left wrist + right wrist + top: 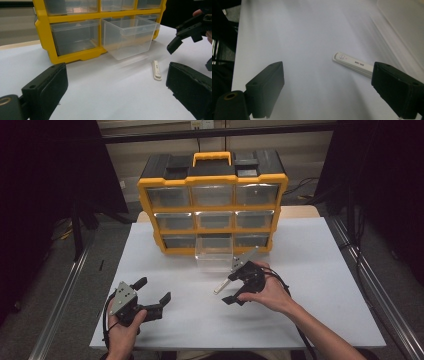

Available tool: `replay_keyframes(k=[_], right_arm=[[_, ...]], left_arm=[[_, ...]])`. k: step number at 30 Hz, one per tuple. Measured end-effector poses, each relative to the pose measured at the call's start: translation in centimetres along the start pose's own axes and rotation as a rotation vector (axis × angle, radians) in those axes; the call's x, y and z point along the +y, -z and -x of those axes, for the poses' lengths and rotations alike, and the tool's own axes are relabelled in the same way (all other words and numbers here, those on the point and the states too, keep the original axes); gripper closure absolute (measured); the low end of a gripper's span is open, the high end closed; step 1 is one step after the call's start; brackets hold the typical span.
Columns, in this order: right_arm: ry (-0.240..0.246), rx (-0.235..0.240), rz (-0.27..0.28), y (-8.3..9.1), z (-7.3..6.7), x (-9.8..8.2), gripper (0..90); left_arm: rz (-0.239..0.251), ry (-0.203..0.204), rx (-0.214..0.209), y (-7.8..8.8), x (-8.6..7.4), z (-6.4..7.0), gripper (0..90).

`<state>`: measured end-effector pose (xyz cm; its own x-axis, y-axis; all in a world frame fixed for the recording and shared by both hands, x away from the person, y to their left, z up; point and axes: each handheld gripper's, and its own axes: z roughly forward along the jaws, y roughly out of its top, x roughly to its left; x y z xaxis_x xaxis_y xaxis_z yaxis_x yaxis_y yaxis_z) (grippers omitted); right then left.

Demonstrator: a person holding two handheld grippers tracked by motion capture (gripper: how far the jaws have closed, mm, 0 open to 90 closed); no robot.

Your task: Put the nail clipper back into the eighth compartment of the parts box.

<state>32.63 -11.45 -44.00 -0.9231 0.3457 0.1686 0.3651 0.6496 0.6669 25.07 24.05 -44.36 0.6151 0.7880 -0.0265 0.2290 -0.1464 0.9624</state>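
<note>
A person sits at a white surface [320, 320] holding a two-fingered gripper in each hand. Toward the far edge stands a yellow organiser [212, 210] with a black top and rows of clear plastic drawers. Its bottom middle drawer [216, 251] is pulled out toward the person.

A slim white stick [220, 286], flat, hard-looking and rounded at the end like a small test strip or pen drive, lies on the surface just in front of that drawer, near the middle. The right gripper [239, 287] hovers over it with its black fingers spread wide, touching nothing. In the right gripper view the stick [353, 65] lies off to one side, partly behind one finger [397, 92].

To grasp well, the gripper should probably centre the stick between the fingers, cross its narrow width, come low, then close gently; smooth plastic on a smooth surface could skid.

The left gripper [152, 290] rests near the front left corner, fingers apart and empty.
</note>
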Motion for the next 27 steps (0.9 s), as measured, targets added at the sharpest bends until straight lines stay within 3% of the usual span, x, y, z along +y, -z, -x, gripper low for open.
replay_keyframes(k=[9,13,15,17,27], right_arm=[[0.05,0.009,-0.09,-1.0,0.9,1.4,11.6],[0.034,0.007,-0.13,-1.7,1.4,1.7,11.4],[0.041,0.022,-0.148,-2.2,1.7,1.8,11.5],[0.048,0.008,-0.163,-2.6,1.9,1.9,11.5],[0.076,0.01,-0.196,-3.3,2.3,2.6,12.1]], left_arm=[[-0.006,0.009,-0.007,0.0,0.0,0.0,4.0],[-0.009,0.002,-0.01,0.0,0.0,-0.1,4.0],[-0.007,0.008,-0.014,-0.1,0.0,0.0,4.0],[-0.01,0.005,-0.017,-0.1,0.0,0.0,4.1],[-0.014,0.002,-0.02,-0.1,0.0,0.0,4.0]])
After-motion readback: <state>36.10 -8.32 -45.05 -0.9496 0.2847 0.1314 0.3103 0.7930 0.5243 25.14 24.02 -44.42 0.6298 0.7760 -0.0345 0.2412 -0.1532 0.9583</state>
